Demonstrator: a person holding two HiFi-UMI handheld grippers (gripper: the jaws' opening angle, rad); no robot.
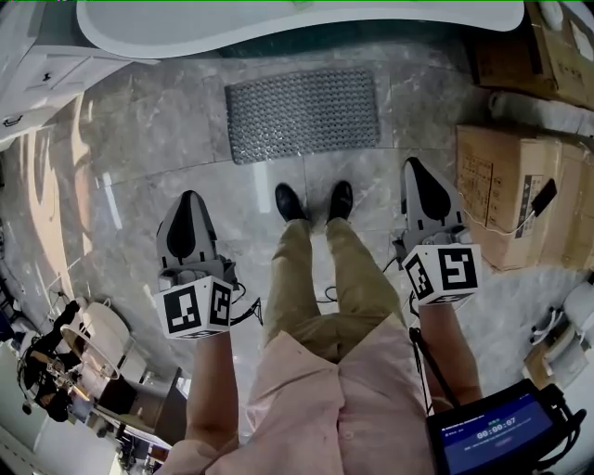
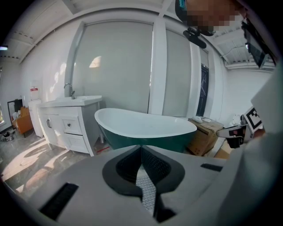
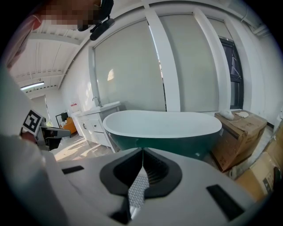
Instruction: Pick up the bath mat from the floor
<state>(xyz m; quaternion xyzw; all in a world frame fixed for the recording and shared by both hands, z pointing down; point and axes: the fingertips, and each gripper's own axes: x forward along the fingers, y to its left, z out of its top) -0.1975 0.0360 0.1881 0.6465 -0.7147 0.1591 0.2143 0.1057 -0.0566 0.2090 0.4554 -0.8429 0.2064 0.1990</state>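
While pointed ahead toward the tub (image 1: 278, 28), grips nothing. Left tongs (image 1: 190, 197): pressed fully together, empty, held above the floor (image 1: 130, 176), left of the shoes (image 1: 290, 201). Right tongs (image 1: 412, 165): likewise pressed together, empty, right of the shoes, near the boxes (image 1: 501, 190). Mat (image 1: 303, 113): flat on the floor ahead of the shoes, just beside the tub's base, well apart from both tongs, untouched. Boxes to the mat's right, not on it. Vanity (image 2: 66, 119) left of the tub.
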